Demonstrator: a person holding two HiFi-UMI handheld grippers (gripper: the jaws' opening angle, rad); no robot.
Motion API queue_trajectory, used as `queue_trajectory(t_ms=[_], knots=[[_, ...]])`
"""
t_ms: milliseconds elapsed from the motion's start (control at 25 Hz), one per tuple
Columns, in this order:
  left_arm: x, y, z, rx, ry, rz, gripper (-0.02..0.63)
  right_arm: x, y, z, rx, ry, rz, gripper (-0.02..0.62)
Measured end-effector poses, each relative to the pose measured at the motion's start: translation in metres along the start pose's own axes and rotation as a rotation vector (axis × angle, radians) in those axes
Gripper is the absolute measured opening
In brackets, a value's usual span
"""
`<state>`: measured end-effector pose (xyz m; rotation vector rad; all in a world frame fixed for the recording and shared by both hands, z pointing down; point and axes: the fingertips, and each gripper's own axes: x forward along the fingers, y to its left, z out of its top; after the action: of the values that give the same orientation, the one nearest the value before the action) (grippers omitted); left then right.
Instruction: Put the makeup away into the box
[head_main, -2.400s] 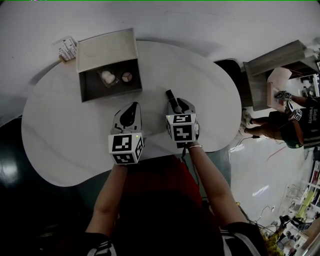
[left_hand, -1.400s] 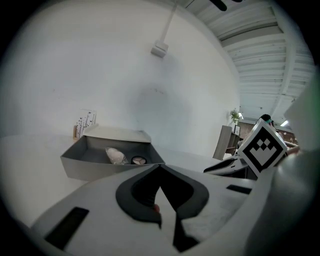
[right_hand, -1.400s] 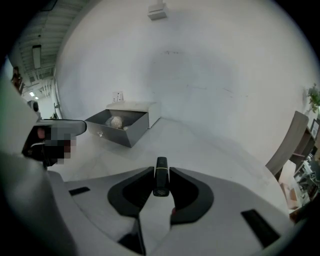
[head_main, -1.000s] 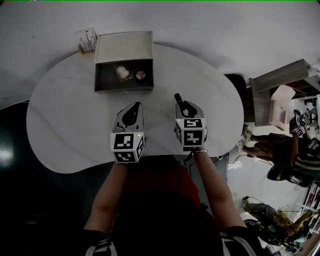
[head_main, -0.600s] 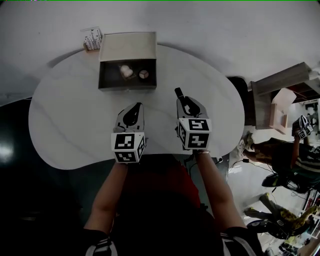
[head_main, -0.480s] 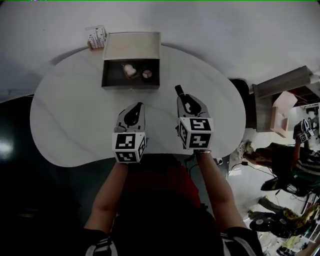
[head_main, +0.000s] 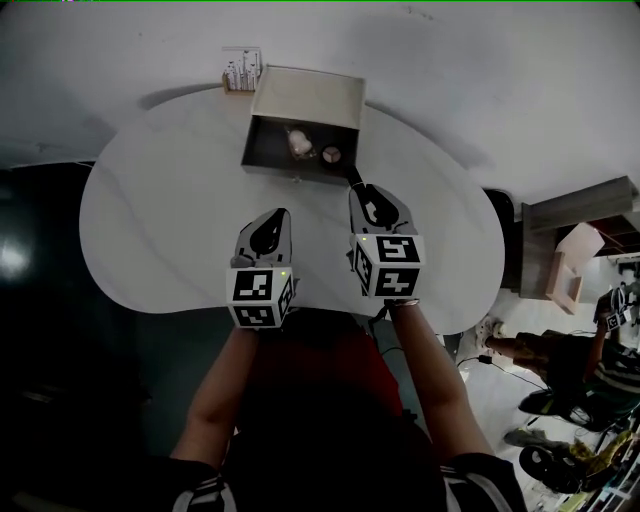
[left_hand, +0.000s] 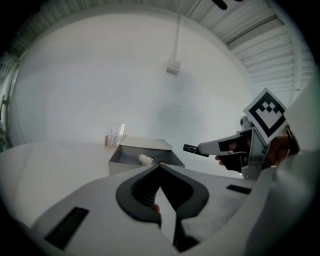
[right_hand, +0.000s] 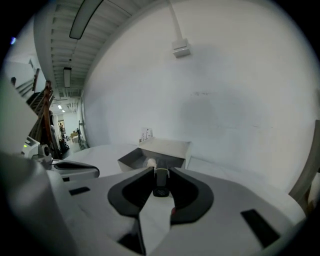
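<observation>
A grey box (head_main: 265, 150) is sitting open at the surface's (head_main: 160, 230) far edge, holding a pale puff (head_main: 298, 142) and round compact (head_main: 331, 154). The right gripper (right_hand: 160, 172) is pinching a dark tube (right_hand: 161, 184), pointing toward it.

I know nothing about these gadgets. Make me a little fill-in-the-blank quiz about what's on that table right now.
1. Only the ____ gripper holds something: a slim dark makeup tube.
2. The left gripper has its jaws together and holds ____.
3. The box at the far side of the table has its lid ____.
4. Inside the box, ____ small items can be seen, one white and one round.

Missing words: right; nothing; open; two.
</observation>
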<state>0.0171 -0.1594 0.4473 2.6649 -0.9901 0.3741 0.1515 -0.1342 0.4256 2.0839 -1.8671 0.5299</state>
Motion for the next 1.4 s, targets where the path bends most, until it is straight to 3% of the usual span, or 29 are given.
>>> queue_trajectory(t_ms=[880,1120,1400], knots=[[-0.044,0.091,0.01,-0.076,-0.045,0.266,0.021,0.082,0.087,0.035,-0.189,0.011,0.237,0.104],[-0.043,0.109,0.013,-0.089,-0.044,0.312,0.021,0.103,0.098,0.037,-0.231,0.028,0.266,0.104],[-0.024,0.123,0.008,-0.148,-0.017,0.305,0.021,0.126,0.098,0.029,-0.272,0.068,0.288,0.104]])
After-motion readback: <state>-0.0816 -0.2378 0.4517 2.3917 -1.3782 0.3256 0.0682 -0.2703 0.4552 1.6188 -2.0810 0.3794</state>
